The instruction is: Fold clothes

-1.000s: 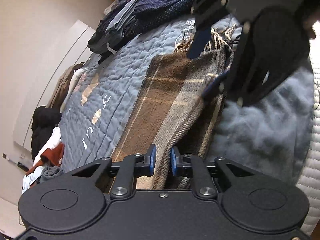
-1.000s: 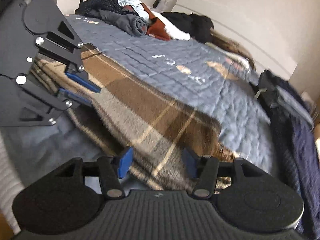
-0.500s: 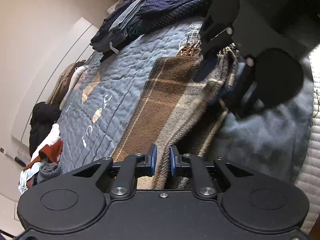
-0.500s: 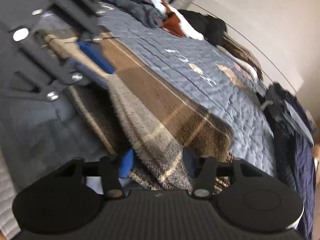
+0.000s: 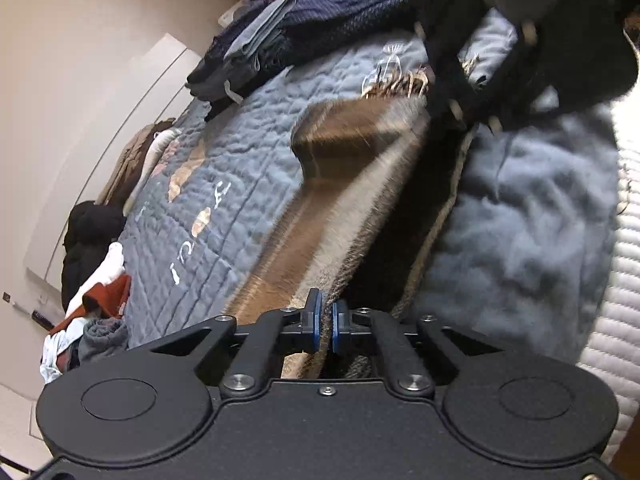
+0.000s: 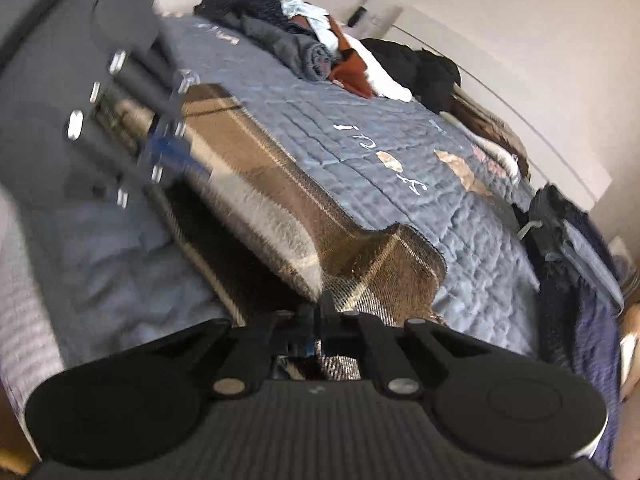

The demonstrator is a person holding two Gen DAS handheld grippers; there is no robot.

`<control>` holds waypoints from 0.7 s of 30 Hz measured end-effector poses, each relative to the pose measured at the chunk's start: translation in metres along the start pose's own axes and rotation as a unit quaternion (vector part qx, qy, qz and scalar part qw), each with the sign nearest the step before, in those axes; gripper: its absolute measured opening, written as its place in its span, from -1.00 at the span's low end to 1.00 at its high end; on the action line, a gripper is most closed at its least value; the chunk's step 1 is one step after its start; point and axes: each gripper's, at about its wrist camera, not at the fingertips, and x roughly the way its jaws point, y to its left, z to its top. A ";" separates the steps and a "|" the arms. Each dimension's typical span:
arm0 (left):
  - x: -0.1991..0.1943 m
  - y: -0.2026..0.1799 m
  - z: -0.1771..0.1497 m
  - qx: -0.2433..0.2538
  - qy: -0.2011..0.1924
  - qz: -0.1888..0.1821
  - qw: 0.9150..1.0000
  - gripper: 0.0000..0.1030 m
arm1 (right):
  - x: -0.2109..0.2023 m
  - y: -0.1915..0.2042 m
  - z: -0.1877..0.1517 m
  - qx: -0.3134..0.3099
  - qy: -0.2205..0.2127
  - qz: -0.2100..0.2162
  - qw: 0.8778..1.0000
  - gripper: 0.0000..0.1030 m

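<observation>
A brown plaid scarf (image 5: pixel 348 200) lies lengthwise on the blue quilt (image 5: pixel 224 184), folded along its length. My left gripper (image 5: pixel 325 312) has its jaws closing tight on the scarf's near edge, with cloth pinched between the blue pads. In the right wrist view the scarf (image 6: pixel 280 208) runs away from my right gripper (image 6: pixel 322 308), whose jaws are closing on a lifted corner of it. The left gripper (image 6: pixel 172 152) shows blurred at the scarf's far end there. The top layer hangs raised between both grippers, with a dark gap under it.
A grey-blue fleece blanket (image 5: pixel 520 220) lies beside the scarf toward the bed's edge. Folded dark garments (image 5: pixel 320 28) are stacked at one end of the bed. A loose heap of clothes (image 6: pixel 320 48) sits at the other end. A pale wall (image 6: pixel 500 20) runs behind.
The right gripper's jaws went from wide apart to closed on the scarf's corner. The left jaws tightened on the near edge. The scarf's top layer has come up off the bed.
</observation>
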 end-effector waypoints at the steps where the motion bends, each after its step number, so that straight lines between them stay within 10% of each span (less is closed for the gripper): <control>1: -0.002 -0.001 0.001 0.005 -0.001 0.000 1.000 -0.89 | 0.002 0.002 -0.002 -0.009 0.008 0.002 1.000 -0.95; 9: 0.019 -0.038 -0.013 0.091 0.016 0.040 0.995 -0.81 | 0.036 0.004 -0.014 -0.013 0.058 -0.034 0.998 -0.75; 21: 0.000 -0.016 -0.023 0.059 0.022 -0.007 0.998 -0.79 | 0.025 -0.019 -0.025 0.030 0.093 -0.033 0.995 -0.62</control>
